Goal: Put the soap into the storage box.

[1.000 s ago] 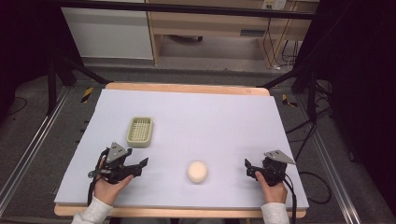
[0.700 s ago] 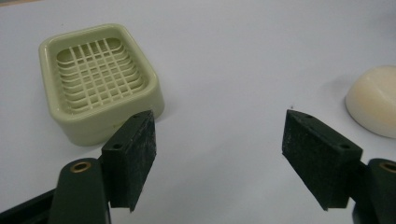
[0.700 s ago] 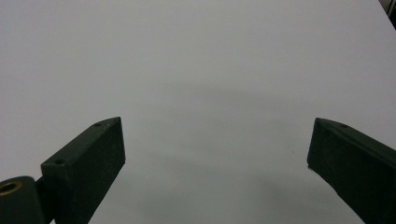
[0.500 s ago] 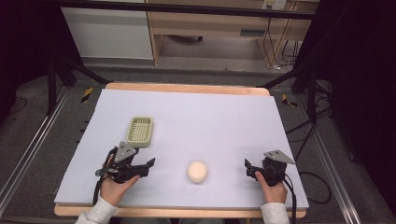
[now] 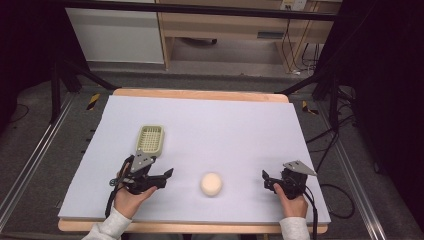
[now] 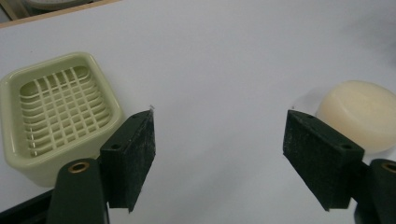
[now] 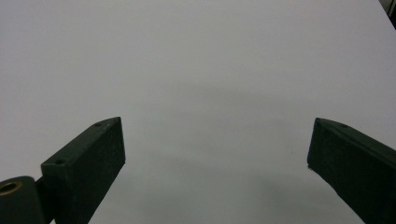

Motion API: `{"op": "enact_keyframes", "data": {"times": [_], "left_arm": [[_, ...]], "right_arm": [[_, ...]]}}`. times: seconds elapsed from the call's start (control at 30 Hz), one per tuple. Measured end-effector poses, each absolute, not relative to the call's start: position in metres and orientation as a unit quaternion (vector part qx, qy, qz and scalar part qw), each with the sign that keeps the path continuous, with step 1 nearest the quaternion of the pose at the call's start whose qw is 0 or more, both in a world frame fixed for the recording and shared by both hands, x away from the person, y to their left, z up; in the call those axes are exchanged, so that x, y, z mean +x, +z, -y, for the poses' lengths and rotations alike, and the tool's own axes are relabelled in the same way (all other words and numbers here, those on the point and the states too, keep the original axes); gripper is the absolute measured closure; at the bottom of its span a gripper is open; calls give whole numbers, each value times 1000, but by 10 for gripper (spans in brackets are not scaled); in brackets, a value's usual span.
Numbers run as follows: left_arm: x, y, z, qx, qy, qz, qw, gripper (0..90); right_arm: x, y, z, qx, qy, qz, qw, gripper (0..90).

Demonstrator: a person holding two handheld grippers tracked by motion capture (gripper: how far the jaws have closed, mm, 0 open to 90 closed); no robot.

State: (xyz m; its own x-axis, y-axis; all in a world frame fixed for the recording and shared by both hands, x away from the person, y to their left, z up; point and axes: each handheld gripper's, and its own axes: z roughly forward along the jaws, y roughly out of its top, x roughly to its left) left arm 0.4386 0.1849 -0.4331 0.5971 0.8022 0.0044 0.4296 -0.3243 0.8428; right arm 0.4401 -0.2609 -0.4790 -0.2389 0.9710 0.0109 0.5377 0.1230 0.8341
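Jaws of the left gripper (image 5: 167,176) stand wide apart and hold nothing; they point at the bare sheet between the soap (image 5: 211,184) and the green soap dish (image 5: 150,138). Soap lies just beside the right-hand jaw tip, not touching. Right gripper (image 5: 266,180) is also wide apart, empty, over the white table (image 5: 240,125).

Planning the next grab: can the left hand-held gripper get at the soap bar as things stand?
Probably yes. The left hand-held gripper is open and points at the soap bar, with bare table mat between them.
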Motion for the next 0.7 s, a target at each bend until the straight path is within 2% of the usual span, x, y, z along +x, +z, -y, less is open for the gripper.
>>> {"op": "enact_keyframes", "data": {"times": [0.7], "left_arm": [[443, -429, -148, 797, 199, -366, 437, 248]], "right_arm": [[439, -477, 260, 538, 386, -690, 292, 46]]}}
